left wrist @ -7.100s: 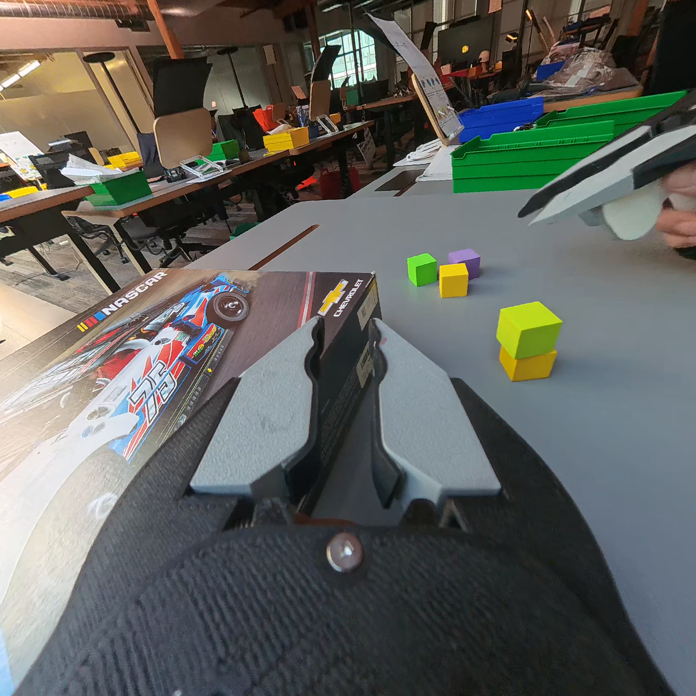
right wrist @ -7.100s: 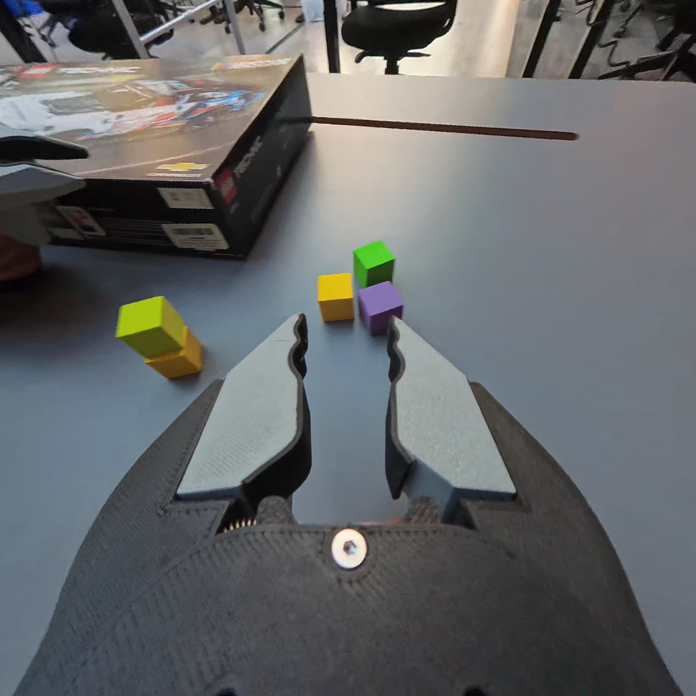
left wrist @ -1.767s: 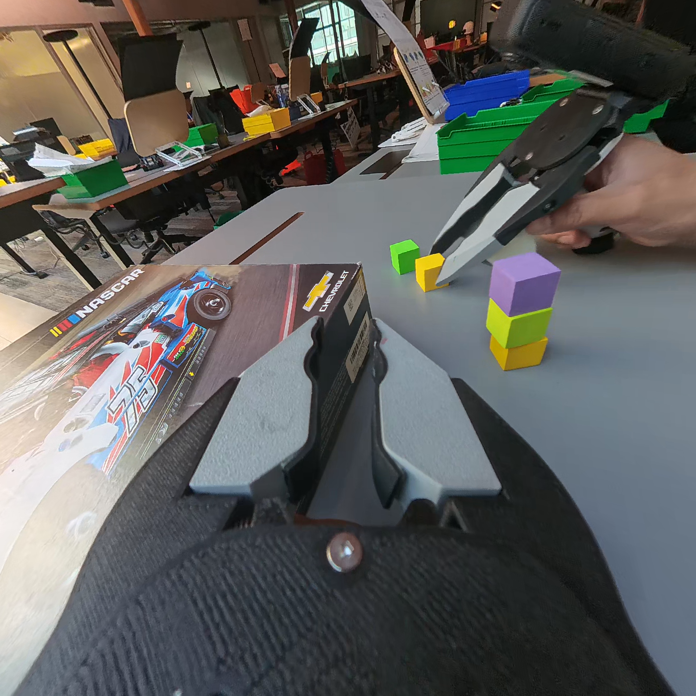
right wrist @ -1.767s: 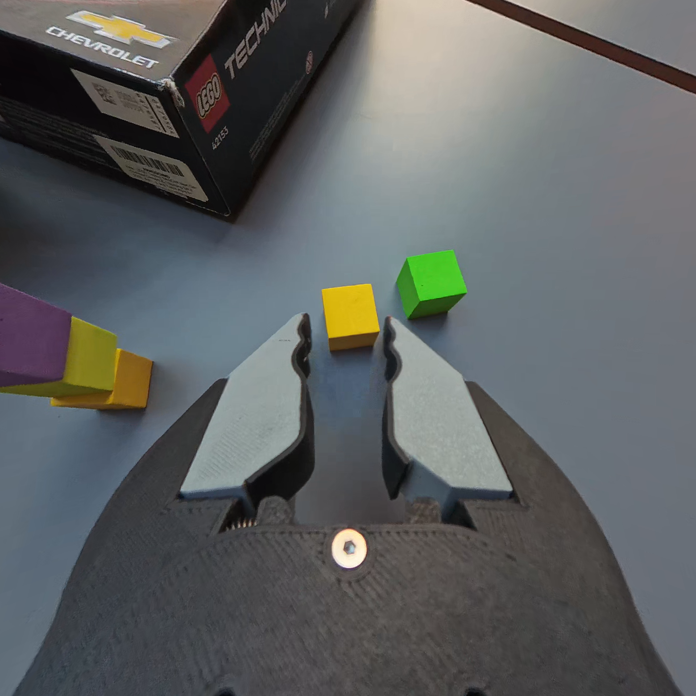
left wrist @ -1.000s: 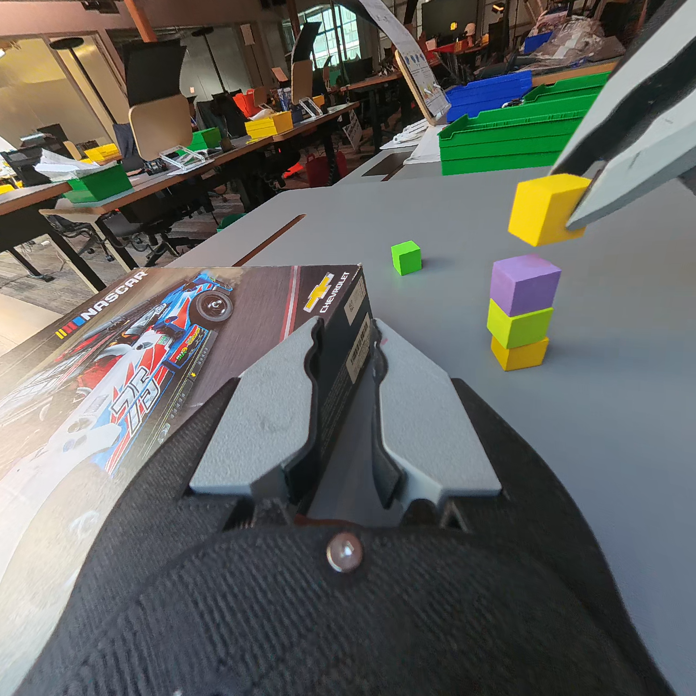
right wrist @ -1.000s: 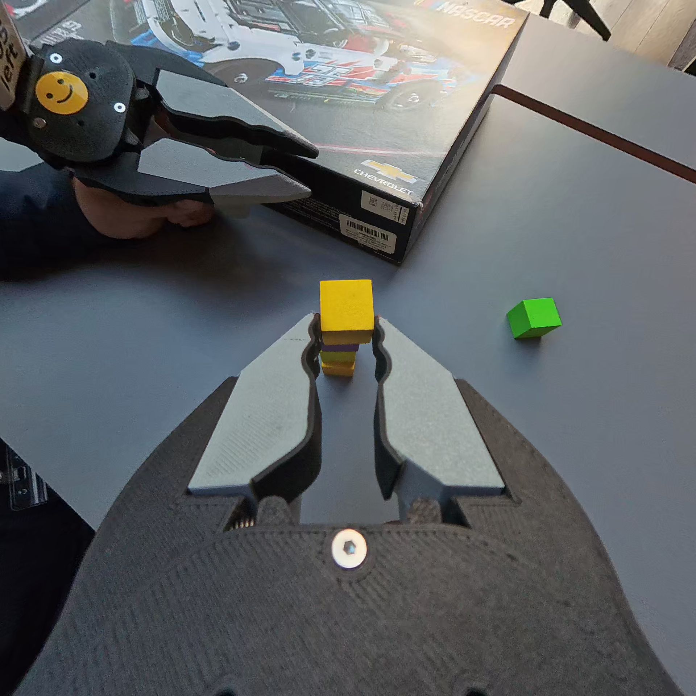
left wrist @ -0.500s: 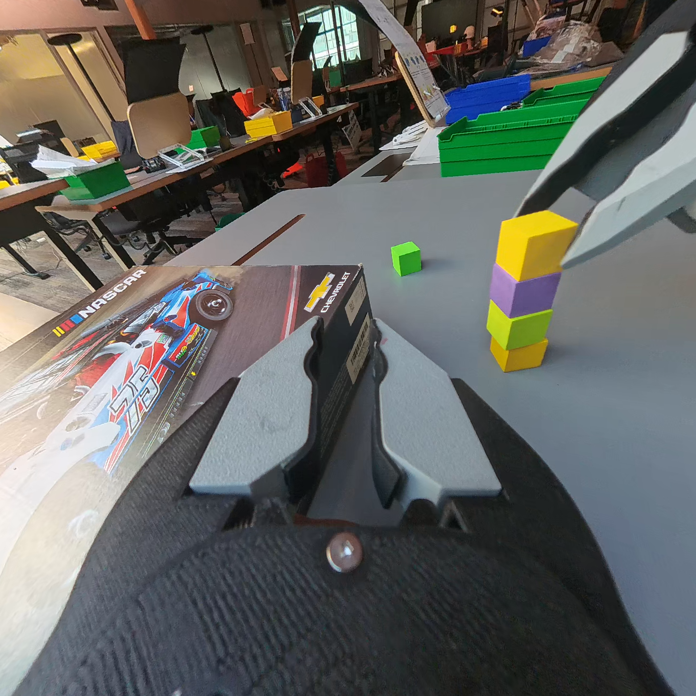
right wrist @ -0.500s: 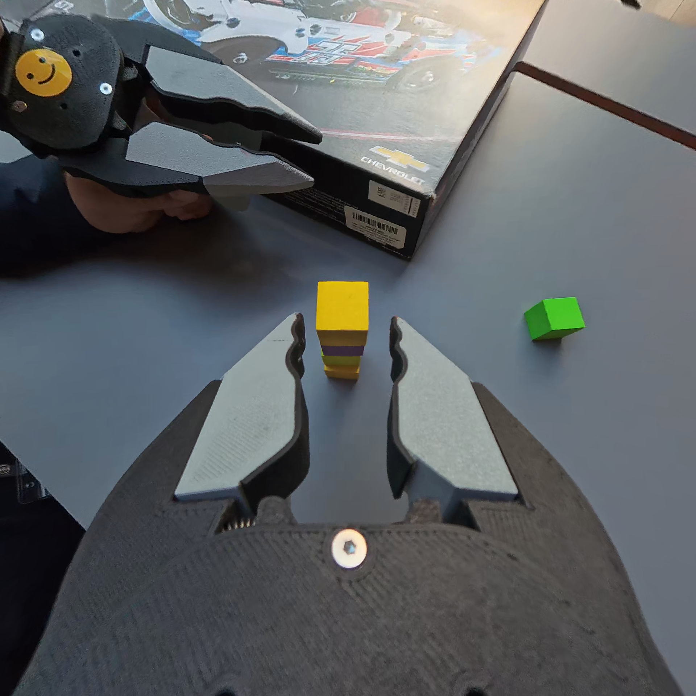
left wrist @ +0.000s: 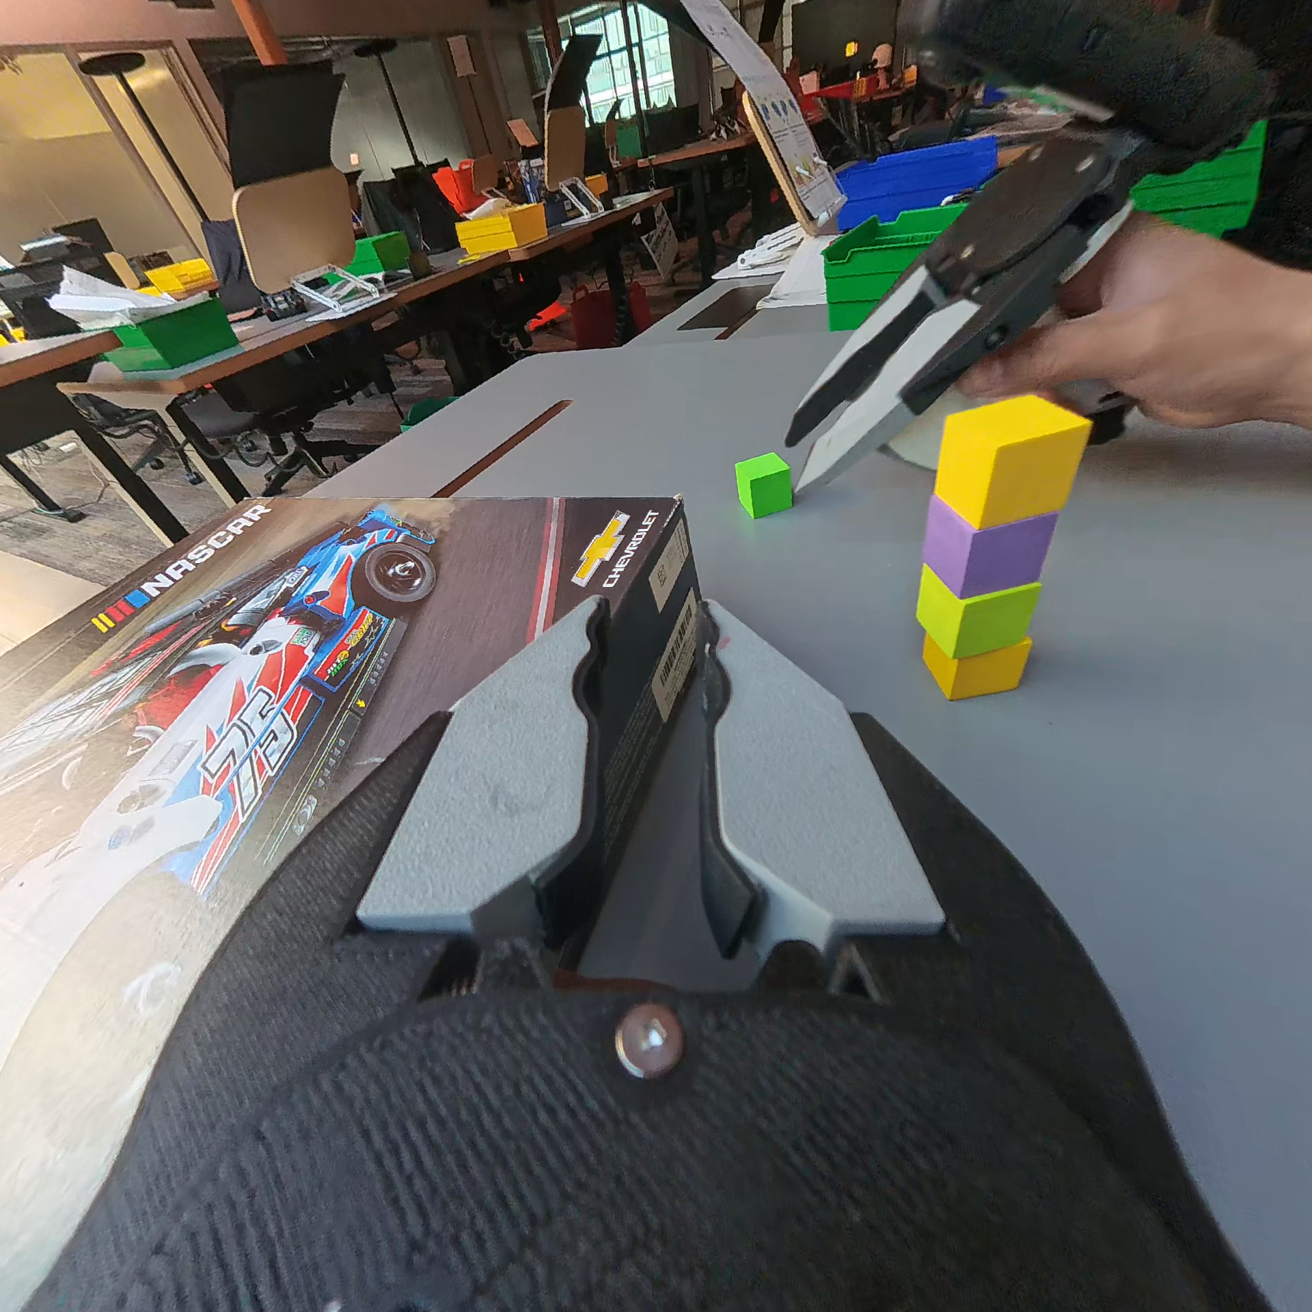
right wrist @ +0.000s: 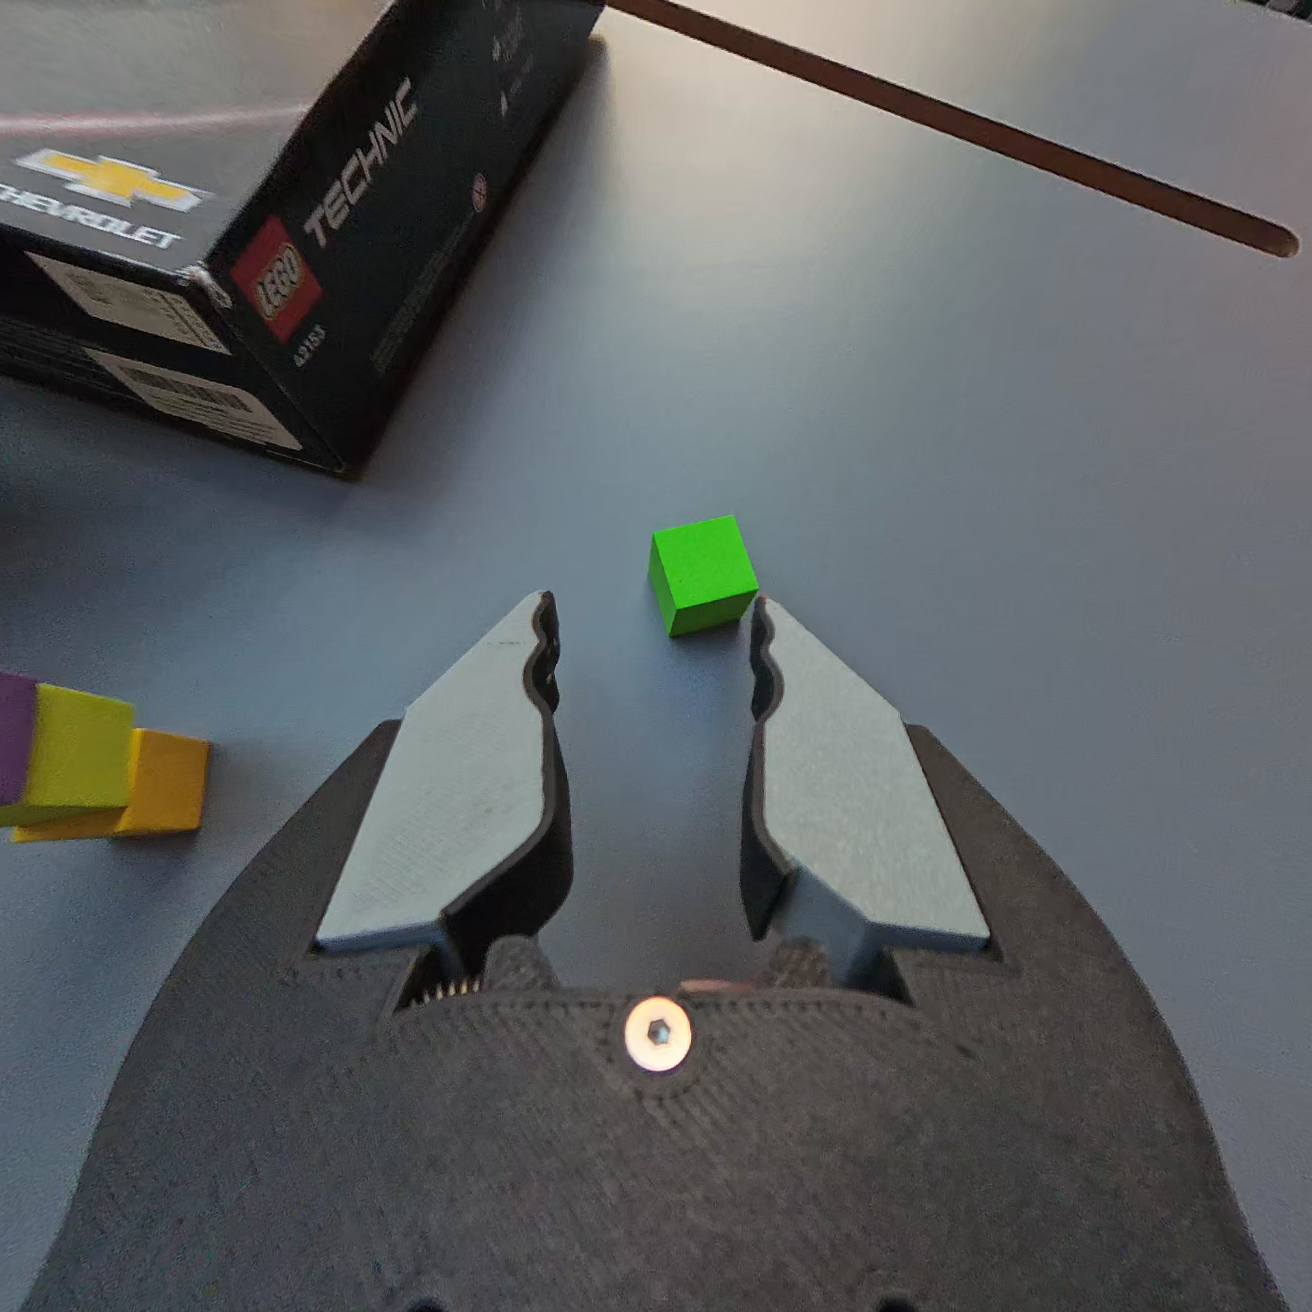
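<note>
My left gripper stands slightly open at the near corner of a large black toy-car box; the box's corner edge shows through the gap and the pads grip nothing. My right gripper is open and low over the grey table, also visible in the left wrist view. A green cube lies just ahead of its right fingertip, untouched, and shows in the left wrist view. A stack of orange-yellow, lime, purple and yellow cubes stands to the right; its base shows at the left of the right wrist view.
The box lies to the far left of the green cube. A dark slot runs across the table behind. Green bins and a blue bin stand at the far edge. A hand holds the right gripper.
My right gripper set the yellow cube on top of the stack, opened and let go. It then moved away to the green cube. My left gripper has stayed by the box.
</note>
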